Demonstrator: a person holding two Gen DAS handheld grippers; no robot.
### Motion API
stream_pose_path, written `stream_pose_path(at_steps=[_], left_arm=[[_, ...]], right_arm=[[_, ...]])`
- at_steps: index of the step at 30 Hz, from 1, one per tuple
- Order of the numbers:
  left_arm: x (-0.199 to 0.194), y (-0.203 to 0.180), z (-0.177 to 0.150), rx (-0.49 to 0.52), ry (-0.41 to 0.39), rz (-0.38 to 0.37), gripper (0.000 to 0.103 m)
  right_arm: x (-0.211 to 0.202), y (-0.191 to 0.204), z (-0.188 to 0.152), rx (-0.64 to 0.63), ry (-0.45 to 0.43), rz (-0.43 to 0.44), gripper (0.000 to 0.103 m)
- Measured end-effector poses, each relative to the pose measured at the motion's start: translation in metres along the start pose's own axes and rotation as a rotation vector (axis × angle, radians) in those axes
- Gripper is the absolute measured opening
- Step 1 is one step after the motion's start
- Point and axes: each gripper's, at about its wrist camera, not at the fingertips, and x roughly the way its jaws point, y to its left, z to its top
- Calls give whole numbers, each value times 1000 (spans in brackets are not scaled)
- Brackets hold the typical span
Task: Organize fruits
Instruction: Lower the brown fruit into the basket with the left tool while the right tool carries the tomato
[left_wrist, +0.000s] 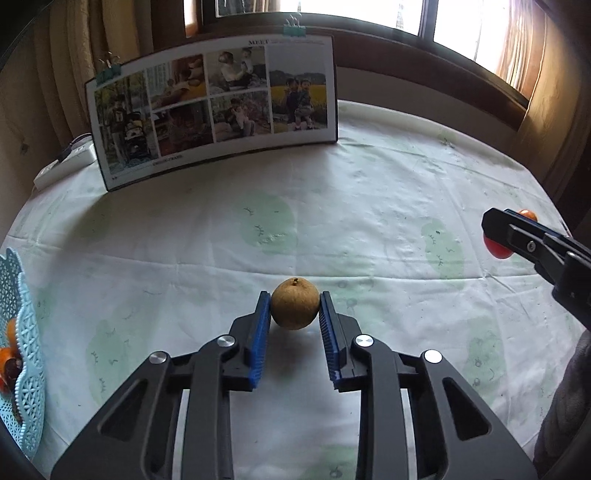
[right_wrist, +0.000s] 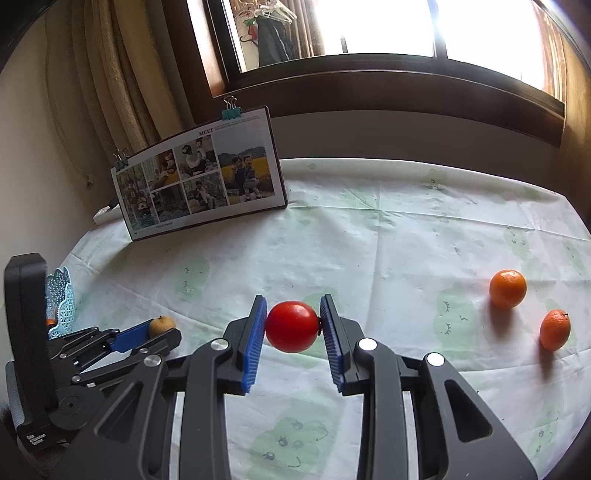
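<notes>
**Both tools loaded, basket waiting at the left**

I had a fruit in each tool. My left tool (left_wrist: 294, 308) was closed on a small brown round fruit (left_wrist: 295, 303), its blue pads pressed against either side; from the dull, rough tan skin and the little stem nub on top I judged it a longan, though I could not be certain. It seemed to sit just above the tabletop (left_wrist: 369, 206), with a faint shadow beneath. My right tool (right_wrist: 292, 321) was clamped the same way on a red fruit (right_wrist: 291, 326), smooth, glossy and round, probably a cherry tomato, and it too looked lifted clear of the cloth.

I took the step in hand to be the carry: both pickups looked done, and neither fruit was placed yet. The light blue lattice basket (left_wrist: 22, 332) stood at the far left edge of the tabletop, with something orange already inside it. My next move called for swinging the left tool across to it first, since that one was nearer, lowering over the rim and only then easing the pads apart. The right tool would have to follow without crowding the left.

Two mandarins were left on the cloth to my right, one (right_wrist: 507, 288) farther back, the other (right_wrist: 554, 329) nearer and just beside it, well apart from the basket.
</notes>
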Motion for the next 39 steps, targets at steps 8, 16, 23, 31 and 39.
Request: stream_pose_path(at_steps=[8,16,23,31,39], left_arm=[[-58,25,-6,-18,-140,109,27],[-107,91,-28,-130,-206,249,27],[-135,148,-56,-217,-217,353,27],[-153,193,-84,-299,-217,416,27],[-169,219,-104,-360,-264,495,85]], right_arm=[[-10,28,3,-29,-16,45,31],[-18,82,5,-97,-26,129,31],[-22,136,2,-166,-20,208,31],[-24,199,-11,-248,5,293,31],[-21,255,-25,-321,42,376,31]])
